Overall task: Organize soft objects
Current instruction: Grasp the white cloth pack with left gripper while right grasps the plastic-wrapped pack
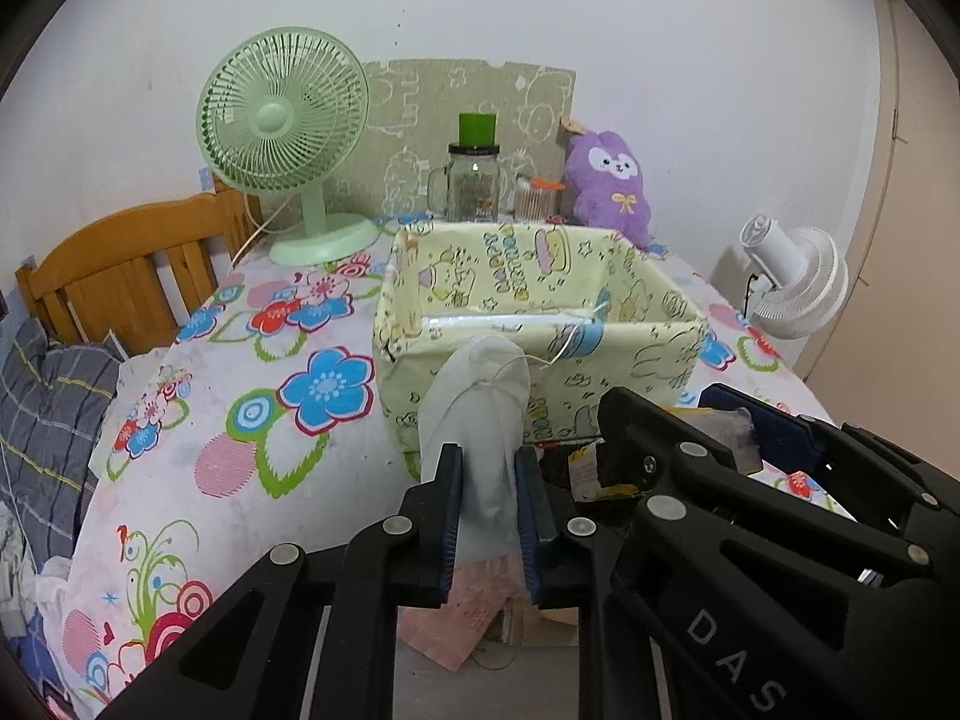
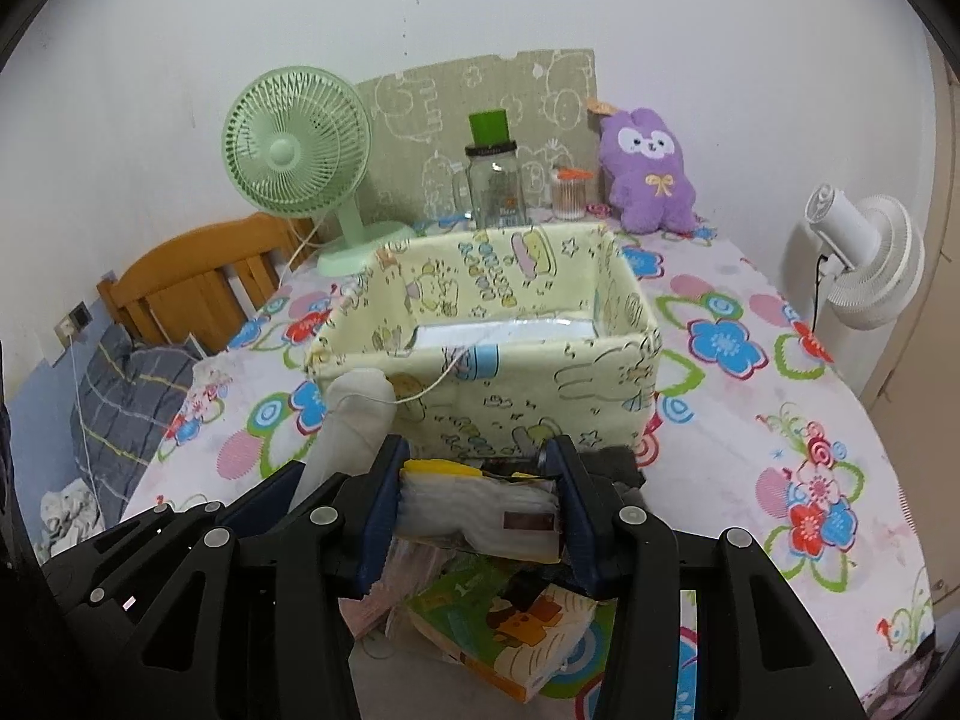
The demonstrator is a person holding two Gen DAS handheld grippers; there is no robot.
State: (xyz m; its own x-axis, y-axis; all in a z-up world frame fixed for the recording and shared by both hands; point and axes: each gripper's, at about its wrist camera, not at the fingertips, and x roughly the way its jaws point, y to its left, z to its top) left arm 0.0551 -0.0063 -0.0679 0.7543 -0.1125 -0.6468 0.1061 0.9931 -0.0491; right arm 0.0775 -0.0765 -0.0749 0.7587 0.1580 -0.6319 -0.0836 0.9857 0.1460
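A white sock hangs upward between the blue pads of my left gripper, which is shut on it, just in front of the pale yellow fabric box. A thin white thread runs from the sock to the box's front rim. In the right wrist view my right gripper is shut on a clear plastic packet of white sheets, held close to the box's front wall. The sock and the left gripper's arm show at the left there. The box has only a clear liner at its bottom.
On the floral tablecloth behind the box stand a green fan, a glass jar with a green lid and a purple plush rabbit. A white fan is at the right, a wooden headboard at the left. Loose packets lie under the grippers.
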